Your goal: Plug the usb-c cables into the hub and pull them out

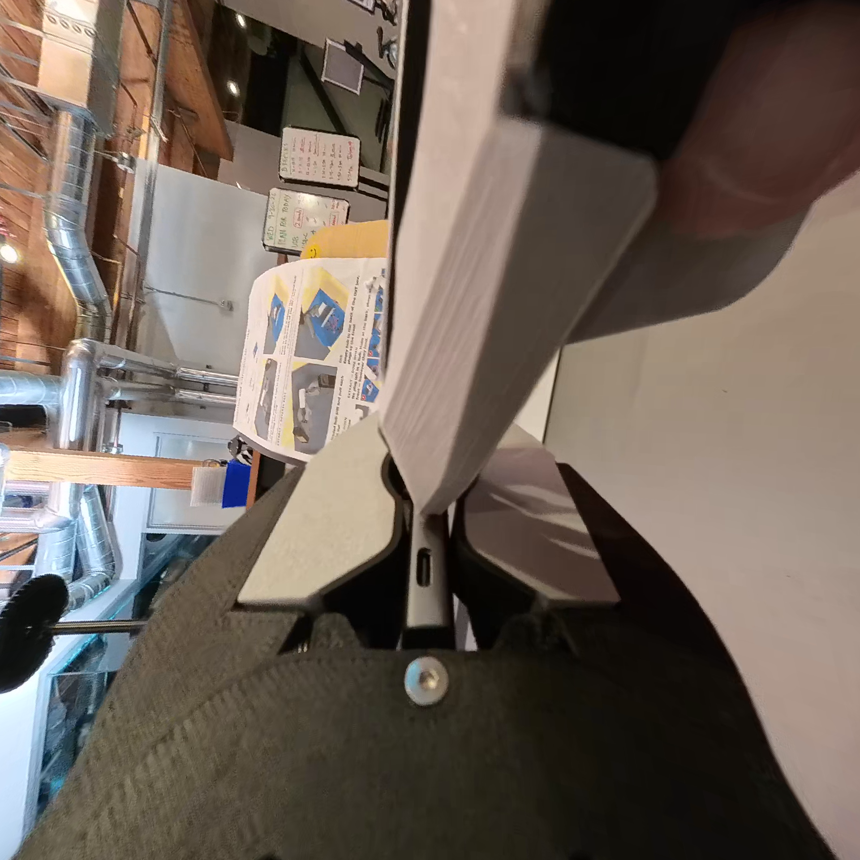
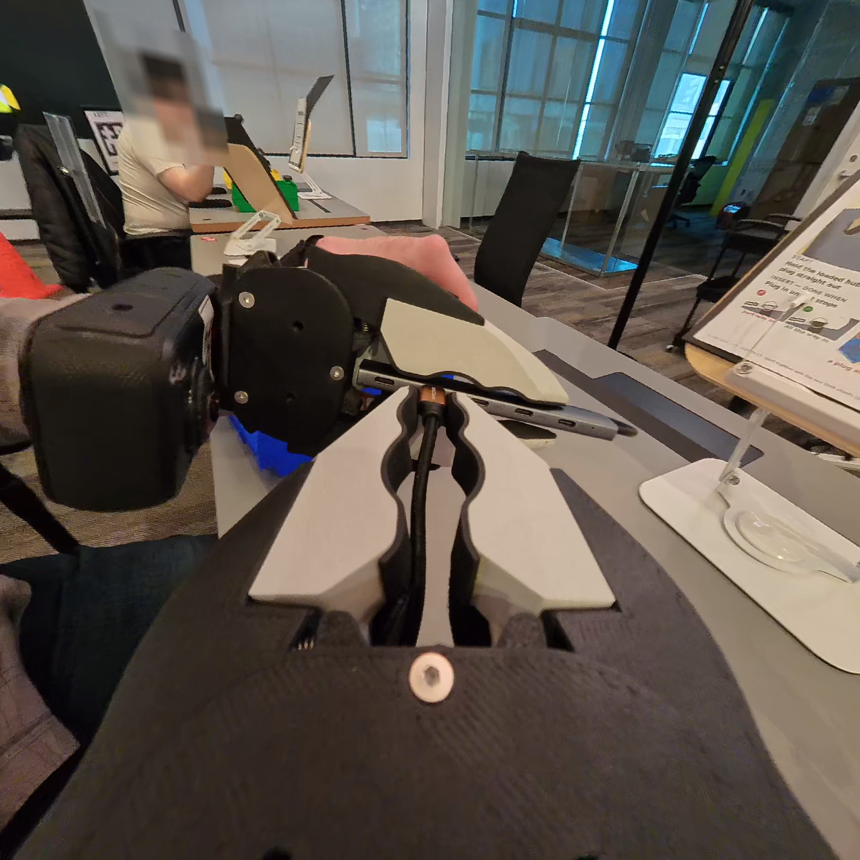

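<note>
Left gripper (image 2: 465,372) jaws pinching hub (image 2: 549,412), right gripper (image 2: 430,409) jaws pinching cable (image 2: 421,488) plug at hub's edge

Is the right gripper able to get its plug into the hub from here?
Probably yes: the right gripper holds the cable plug right at the hub edge, nothing between them.

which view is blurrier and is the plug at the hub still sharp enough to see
Left wrist view: rolled sideways, right gripper smeared by motion blur, though the hub port reads clearly. Right wrist view: sharper; copper-collared plug at the hub is crisp, wide-angle bending at the edges.
</note>
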{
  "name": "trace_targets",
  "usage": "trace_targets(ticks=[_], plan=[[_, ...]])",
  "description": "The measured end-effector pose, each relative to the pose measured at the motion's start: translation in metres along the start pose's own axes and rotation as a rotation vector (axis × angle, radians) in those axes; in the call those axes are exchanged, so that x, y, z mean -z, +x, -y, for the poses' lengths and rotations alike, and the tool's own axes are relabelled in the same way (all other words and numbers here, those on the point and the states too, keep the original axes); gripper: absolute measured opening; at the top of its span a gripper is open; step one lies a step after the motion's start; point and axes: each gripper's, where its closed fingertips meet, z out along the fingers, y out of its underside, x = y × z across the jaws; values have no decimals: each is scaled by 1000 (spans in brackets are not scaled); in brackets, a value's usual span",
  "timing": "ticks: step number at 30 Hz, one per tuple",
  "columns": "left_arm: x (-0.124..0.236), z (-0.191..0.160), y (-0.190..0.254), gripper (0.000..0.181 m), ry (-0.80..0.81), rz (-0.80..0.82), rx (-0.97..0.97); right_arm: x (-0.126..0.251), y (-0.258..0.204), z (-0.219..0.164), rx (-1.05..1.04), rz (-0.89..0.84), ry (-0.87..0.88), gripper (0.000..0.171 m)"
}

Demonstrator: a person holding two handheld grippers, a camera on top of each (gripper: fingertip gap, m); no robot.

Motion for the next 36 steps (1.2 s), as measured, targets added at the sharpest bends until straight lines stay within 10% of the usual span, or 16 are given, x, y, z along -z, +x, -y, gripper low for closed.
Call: trace_targets(ticks=[15,24,31,36], plan=[[5,-3,4,16,-8,-1,30,-1,-5,-3,-55,150,8,9],[1,-12,3,15,-47,-3,86,-5,-2,-3,78,-71,-56,9],[10,-4,6,16,5,-9,89,-3,-11,-3,-88,172,15,9],[6,-17,13,14,-59,-53,157,-3,-4,-2,103,-43,-55,9]])
